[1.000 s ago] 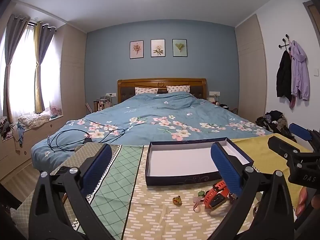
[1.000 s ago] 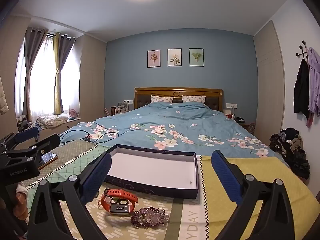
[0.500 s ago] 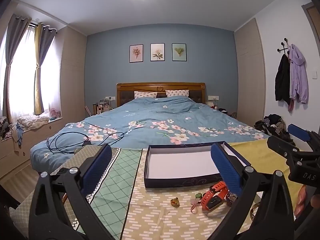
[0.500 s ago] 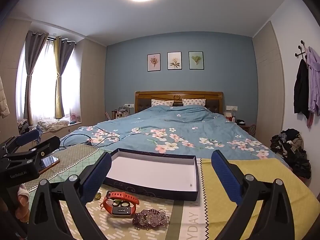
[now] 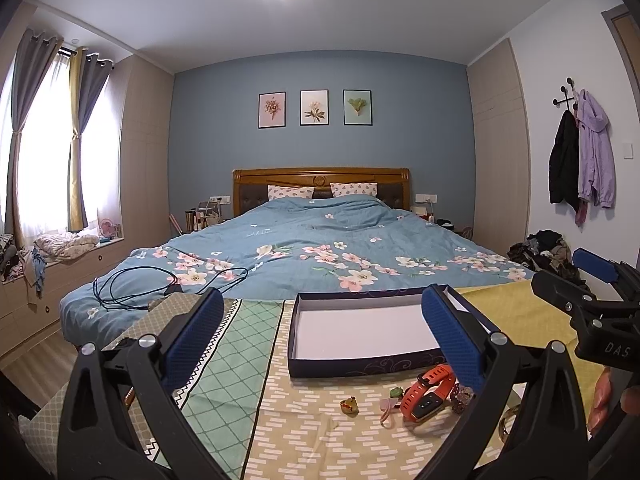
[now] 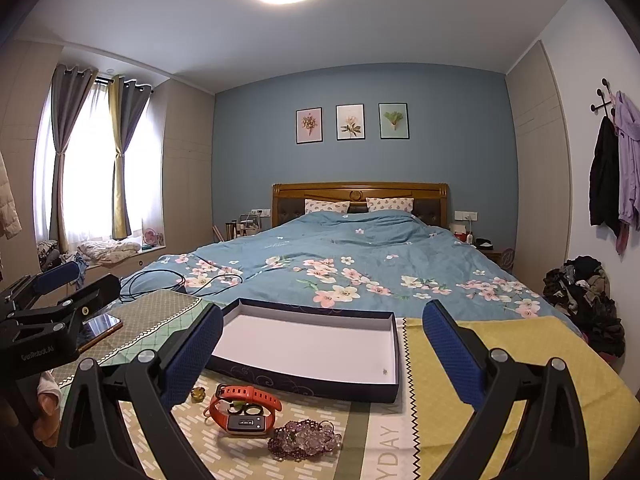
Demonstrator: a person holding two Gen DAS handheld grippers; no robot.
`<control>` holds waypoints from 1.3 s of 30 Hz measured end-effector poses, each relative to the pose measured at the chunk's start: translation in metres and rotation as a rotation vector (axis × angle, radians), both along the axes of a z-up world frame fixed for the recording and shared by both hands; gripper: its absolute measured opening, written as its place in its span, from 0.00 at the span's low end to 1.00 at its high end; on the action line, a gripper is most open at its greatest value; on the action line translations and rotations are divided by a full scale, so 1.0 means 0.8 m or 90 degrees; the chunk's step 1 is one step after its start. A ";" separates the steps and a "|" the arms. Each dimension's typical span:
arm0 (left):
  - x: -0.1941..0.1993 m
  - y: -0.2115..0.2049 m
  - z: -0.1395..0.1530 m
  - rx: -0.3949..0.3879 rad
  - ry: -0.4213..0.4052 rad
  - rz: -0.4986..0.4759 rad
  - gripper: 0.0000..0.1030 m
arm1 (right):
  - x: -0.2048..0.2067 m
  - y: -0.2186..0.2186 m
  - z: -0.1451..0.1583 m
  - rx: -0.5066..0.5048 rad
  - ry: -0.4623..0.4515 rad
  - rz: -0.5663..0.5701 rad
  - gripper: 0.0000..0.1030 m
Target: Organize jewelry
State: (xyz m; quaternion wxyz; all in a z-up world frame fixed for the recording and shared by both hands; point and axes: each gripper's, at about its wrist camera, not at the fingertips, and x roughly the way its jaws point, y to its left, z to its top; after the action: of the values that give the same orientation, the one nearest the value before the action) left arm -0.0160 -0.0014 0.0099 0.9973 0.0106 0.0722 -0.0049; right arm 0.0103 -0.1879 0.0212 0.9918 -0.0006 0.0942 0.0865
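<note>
Behind gripper finger, bead bracelet (image 5: 462, 394) half-hidden

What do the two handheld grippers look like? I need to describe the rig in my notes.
Both are black frames with silver pivot bolts and textured blue finger pads. The left gripper carries white "GenRobot.AI" lettering; the right gripper shows "DAS". No cables show.
</note>
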 end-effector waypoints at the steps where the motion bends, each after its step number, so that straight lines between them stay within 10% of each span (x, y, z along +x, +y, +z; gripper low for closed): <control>1: 0.001 0.000 -0.001 0.000 0.000 0.001 0.95 | -0.003 -0.002 0.001 0.000 0.000 -0.001 0.94; 39: 0.001 -0.001 0.002 -0.001 -0.002 -0.002 0.95 | -0.004 0.002 0.001 0.006 0.001 0.003 0.94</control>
State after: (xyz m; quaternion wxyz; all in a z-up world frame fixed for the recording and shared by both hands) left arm -0.0154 -0.0024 0.0113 0.9974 0.0103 0.0708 -0.0061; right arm 0.0074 -0.1866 0.0218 0.9915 0.0040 0.0945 0.0894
